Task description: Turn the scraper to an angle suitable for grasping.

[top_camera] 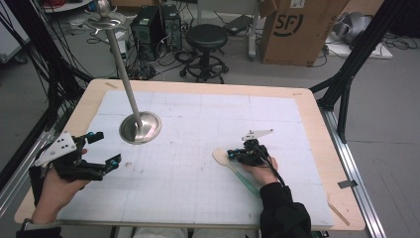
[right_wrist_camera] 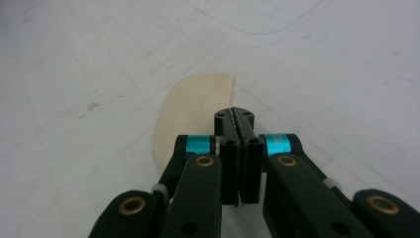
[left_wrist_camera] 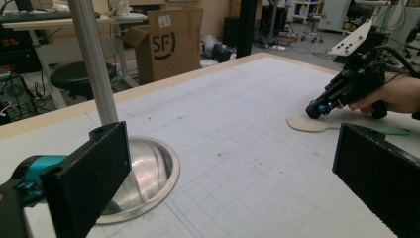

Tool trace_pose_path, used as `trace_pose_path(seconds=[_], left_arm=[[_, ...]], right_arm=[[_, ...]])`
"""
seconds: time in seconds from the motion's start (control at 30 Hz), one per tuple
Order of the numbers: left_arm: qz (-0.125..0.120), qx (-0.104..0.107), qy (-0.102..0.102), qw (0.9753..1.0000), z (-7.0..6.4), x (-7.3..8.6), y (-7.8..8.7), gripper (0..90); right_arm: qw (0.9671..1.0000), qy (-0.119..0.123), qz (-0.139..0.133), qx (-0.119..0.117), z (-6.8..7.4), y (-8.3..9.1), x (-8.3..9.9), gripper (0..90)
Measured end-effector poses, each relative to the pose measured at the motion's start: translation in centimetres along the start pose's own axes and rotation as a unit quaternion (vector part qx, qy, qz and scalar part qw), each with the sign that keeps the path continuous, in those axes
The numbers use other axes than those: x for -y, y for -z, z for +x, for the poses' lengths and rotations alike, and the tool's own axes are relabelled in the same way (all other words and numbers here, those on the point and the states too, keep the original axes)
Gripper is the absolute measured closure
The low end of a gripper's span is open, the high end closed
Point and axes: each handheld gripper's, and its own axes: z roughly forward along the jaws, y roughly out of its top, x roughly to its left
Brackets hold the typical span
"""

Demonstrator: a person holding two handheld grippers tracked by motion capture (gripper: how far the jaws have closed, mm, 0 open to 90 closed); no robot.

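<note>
The table (top_camera: 317,148) carries a white gridded mat, with both grippers low near its near edge. Toward the far left corner stands a metal stand (top_camera: 140,127), its round base on the mat and its pole leaning up and away. Near the near left corner the left gripper (top_camera: 101,148) hangs released, jaws wide apart, aimed toward that base. Toward the near right edge the right gripper (top_camera: 233,154) is clenched, its jaws pressed together over a spatula (top_camera: 221,156) lying flat; the cream blade points toward the table's middle, the green handle toward the near right corner. Whether the jaws actually pinch it, I cannot tell. Probably a pickup: it calls for opening, straddling the neck, then closing squarely.
</note>
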Motion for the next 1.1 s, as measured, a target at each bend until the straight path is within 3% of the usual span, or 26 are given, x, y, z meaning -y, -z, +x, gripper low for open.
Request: trace_pose_path(seconds=[0.13, 0.2, 0.23, 0.27, 0.43, 0.57, 0.73, 0.83, 1.1], left_arm=[[-0.002, 0.000, 0.000, 1.0000, 0.0, 0.0, 0.0, 2.1], [-0.002, 0.000, 0.000, 1.0000, 0.0, 0.0, 0.0, 2.1], [-0.003, 0.000, 0.000, 1.0000, 0.0, 0.0, 0.0, 2.1], [-0.002, 0.001, 0.000, 1.0000, 0.0, 0.0, 0.0, 2.1], [-0.002, 0.002, 0.000, 1.0000, 0.0, -0.1, -0.1, 2.1], [-0.003, 0.004, -0.001, 1.0000, 0.1, -0.1, -0.2, 2.1], [-0.004, 0.009, -0.001, 0.9999, 0.0, -0.3, -0.6, 2.1], [-0.005, 0.013, -0.002, 0.9999, 0.0, -0.4, -0.9, 2.1], [-0.010, 0.027, -0.003, 0.9996, -0.1, -0.8, -2.1, 2.1]], right_arm=[[0.9992, 0.018, 0.014, -0.031, 0.9, -0.7, -0.4, 90.0], [0.9990, 0.027, 0.019, -0.029, 1.3, -0.7, -0.5, 90.0], [0.9976, 0.034, 0.029, -0.053, 1.7, -0.9, -0.7, 90.0], [0.9976, 0.034, 0.029, -0.053, 1.7, -0.9, -0.7, 90.0], [0.9897, 0.081, 0.059, -0.102, 3.8, -1.9, -1.2, 90.0], [0.9804, 0.117, 0.082, -0.136, 5.7, -2.4, -1.4, 90.0], [0.9811, 0.133, 0.081, -0.115, 6.4, -2.2, -1.4, 90.0], [0.9851, 0.123, 0.058, -0.105, 6.5, -1.1, -0.7, 90.0], [0.9877, 0.114, 0.037, -0.101, 6.5, 1.9, 1.4, 90.0]])
